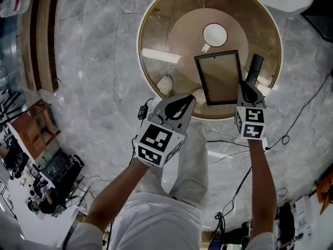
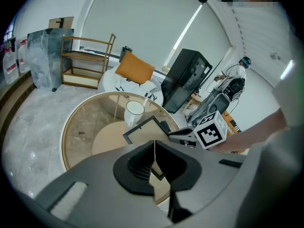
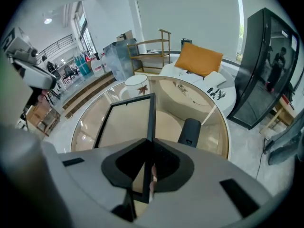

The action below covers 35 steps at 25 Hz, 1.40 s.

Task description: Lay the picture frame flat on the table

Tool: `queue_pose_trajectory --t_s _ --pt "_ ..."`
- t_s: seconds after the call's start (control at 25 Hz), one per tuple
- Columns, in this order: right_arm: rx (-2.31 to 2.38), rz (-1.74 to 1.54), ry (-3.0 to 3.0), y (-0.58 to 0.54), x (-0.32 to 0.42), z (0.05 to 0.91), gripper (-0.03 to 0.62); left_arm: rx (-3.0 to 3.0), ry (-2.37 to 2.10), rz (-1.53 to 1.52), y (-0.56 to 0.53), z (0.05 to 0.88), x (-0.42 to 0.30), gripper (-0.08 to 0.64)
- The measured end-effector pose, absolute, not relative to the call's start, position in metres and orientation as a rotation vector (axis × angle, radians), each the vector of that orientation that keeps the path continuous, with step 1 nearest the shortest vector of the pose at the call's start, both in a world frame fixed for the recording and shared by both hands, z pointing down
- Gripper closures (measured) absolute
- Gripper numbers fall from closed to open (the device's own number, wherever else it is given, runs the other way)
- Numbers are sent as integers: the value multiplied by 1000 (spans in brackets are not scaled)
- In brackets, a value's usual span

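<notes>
Where the black rectangular picture frame is clamped by the right gripper, its edge is hidden; left gripper is held closed, empty.

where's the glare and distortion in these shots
Head view: a bright glare streak on the glass table, left of the picture frame. Left gripper view: black vignette corners, a mosaic patch at top right. Right gripper view: fisheye bowing at the edges, reflections on the glass.

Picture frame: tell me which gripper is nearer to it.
Right. The right gripper is shut on the right edge of the picture frame; the left gripper sits shut, apart from it, off its lower-left corner.
</notes>
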State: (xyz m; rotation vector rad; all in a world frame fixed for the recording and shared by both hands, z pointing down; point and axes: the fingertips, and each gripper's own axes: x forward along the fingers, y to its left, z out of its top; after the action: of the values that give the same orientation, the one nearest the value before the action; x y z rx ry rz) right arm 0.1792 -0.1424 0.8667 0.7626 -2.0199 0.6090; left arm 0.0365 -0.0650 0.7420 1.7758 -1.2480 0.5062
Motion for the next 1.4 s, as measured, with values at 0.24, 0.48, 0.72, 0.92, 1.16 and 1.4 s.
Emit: queue_pose_trajectory --t_s 0.24,0.48,0.72,0.92,1.16,1.4 --pt "754 619 -1978 -149 180 899 558 1762 -1247 508 -73 761 35 551" --pt "779 617 -1943 -155 180 915 558 1763 -1237 514 -73 765 34 549" --pt "801 582 -1919 -158 180 921 557 1770 -1220 523 -69 767 37 549" --pt "823 558 -1896 -157 177 921 557 1767 -1195 527 -64 767 36 551" --pt "884 602 -1885 -157 181 904 525 1805 -1208 524 -65 751 32 549" --pt "959 601 -1923 -146 181 841 548 1853 -1200 515 -59 705 29 551"
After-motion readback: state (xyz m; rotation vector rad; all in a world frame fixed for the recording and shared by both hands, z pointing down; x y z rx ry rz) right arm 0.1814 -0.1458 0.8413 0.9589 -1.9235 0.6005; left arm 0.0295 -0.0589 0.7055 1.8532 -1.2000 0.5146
